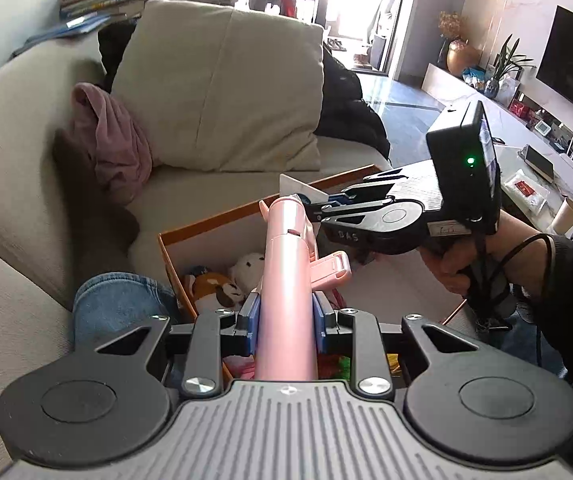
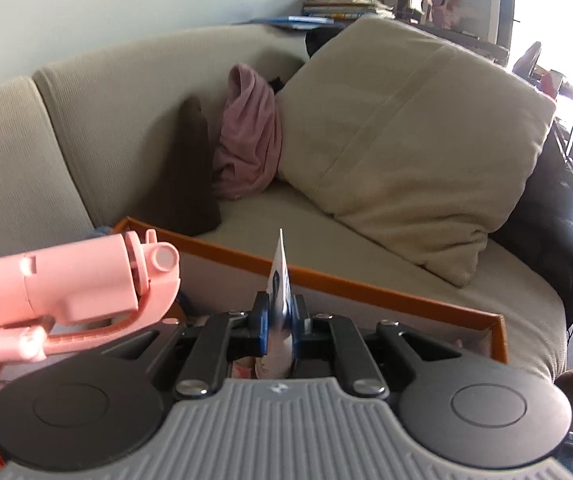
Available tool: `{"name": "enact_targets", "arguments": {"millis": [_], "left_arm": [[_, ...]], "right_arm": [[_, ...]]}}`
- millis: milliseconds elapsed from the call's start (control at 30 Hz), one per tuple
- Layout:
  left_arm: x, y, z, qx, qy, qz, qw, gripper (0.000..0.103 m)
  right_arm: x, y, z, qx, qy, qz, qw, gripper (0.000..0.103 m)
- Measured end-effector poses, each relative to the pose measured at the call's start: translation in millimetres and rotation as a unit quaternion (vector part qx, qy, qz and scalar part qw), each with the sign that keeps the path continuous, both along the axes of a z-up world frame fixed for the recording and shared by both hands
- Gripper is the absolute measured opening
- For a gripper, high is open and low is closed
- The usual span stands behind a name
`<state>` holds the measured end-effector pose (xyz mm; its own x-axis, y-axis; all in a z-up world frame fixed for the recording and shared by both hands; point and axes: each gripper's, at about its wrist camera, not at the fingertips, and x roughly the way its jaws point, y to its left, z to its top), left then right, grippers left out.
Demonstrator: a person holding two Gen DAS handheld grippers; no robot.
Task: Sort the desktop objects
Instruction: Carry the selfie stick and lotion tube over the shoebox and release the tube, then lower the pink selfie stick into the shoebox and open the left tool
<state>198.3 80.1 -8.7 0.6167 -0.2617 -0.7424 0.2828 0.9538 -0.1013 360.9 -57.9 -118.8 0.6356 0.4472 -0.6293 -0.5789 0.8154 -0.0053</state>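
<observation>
Left gripper [image 1: 285, 312] clamped on a pink handheld device [image 1: 286, 280]; right gripper [image 2: 279, 316] clamped on a thin white packet [image 2: 280, 280]. Both hover over the orange-rimmed box [image 1: 222, 216]. Judged best: lower each item well inside before letting go. The box already holds plush toys [image 1: 226, 280] and colourful small items.

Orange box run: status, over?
Left gripper shut on pink gadget. Right gripper shut on white packet. Both above orange box. Nothing blocking.
</observation>
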Motion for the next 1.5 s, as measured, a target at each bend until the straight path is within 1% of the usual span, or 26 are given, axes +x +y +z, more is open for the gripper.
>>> {"name": "enact_targets", "arguments": {"millis": [133,167,200,233,267,333,400,500,533,667,767,833,900,967,1033,1167,1333,1433,1500], "left_arm": [[5,0,-4,0.0,0.003,-0.005,1.0,0.03],[5,-1,-5,0.001,0.003,-0.008,1.0,0.03],[6,-2,-5,0.002,0.003,-0.011,0.9999,0.03],[6,-4,-5,0.004,0.003,-0.016,0.9999,0.03],[7,-6,-6,0.006,0.003,-0.023,0.9997,0.03],[8,-14,-6,0.014,0.003,-0.041,0.999,0.03],[8,-26,-6,0.024,0.001,-0.066,0.9975,0.03],[11,-48,-6,0.036,0.001,-0.106,0.9937,0.03],[12,-54,-7,0.037,0.001,-0.119,0.9923,0.03],[19,-85,-13,0.041,0.014,-0.178,0.9831,0.03],[30,-105,-25,0.043,0.043,-0.207,0.9764,0.03],[39,-117,-36,0.057,0.055,-0.216,0.9732,0.03],[47,-126,-47,0.065,0.064,-0.226,0.9699,0.03],[57,-130,-57,0.064,0.079,-0.233,0.9671,0.03],[67,-134,-67,0.068,0.096,-0.234,0.9651,0.03],[82,-142,-83,0.081,0.116,-0.259,0.9554,0.03],[93,-145,-100,0.097,0.131,-0.262,0.9512,0.03],[96,-148,-109,0.108,0.154,-0.266,0.9454,0.03],[98,-148,-115,0.114,0.169,-0.259,0.9442,0.031]], "right_arm": [[6,6,-12,-0.02,0.019,0.005,1.0,0.014],[7,5,-13,-0.019,0.02,0.003,1.0,0.014],[7,3,-11,-0.015,0.021,0.0,1.0,0.017],[6,0,-8,-0.007,0.025,-0.003,1.0,0.022],[5,-5,-3,0.004,0.03,-0.005,1.0,0.031],[-1,-15,8,0.025,0.031,-0.013,0.999,0.032],[-11,-30,22,0.03,0.027,-0.022,0.999,0.032],[-27,-56,38,0.014,0.008,-0.066,0.998,0.032],[-33,-70,43,0.016,0.002,-0.084,0.996,0.032],[-54,-121,51,0.051,0.012,-0.142,0.989,0.032],[-67,-147,46,0.061,0.022,-0.175,0.982,0.032],[-73,-157,40,0.065,0.027,-0.192,0.979,0.032],[-77,-165,31,0.079,0.035,-0.209,0.974,0.032],[-78,-170,24,0.097,0.045,-0.22,0.97,0.032],[-79,-172,16,0.11,0.054,-0.226,0.966,0.032],[-82,-176,7,0.125,0.067,-0.229,0.963,0.032],[-85,-179,3,0.131,0.066,-0.231,0.962,0.033],[-87,-180,1,0.136,0.071,-0.232,0.961,0.033],[-89,-181,0,0.138,0.072,-0.233,0.96,0.033]]}}
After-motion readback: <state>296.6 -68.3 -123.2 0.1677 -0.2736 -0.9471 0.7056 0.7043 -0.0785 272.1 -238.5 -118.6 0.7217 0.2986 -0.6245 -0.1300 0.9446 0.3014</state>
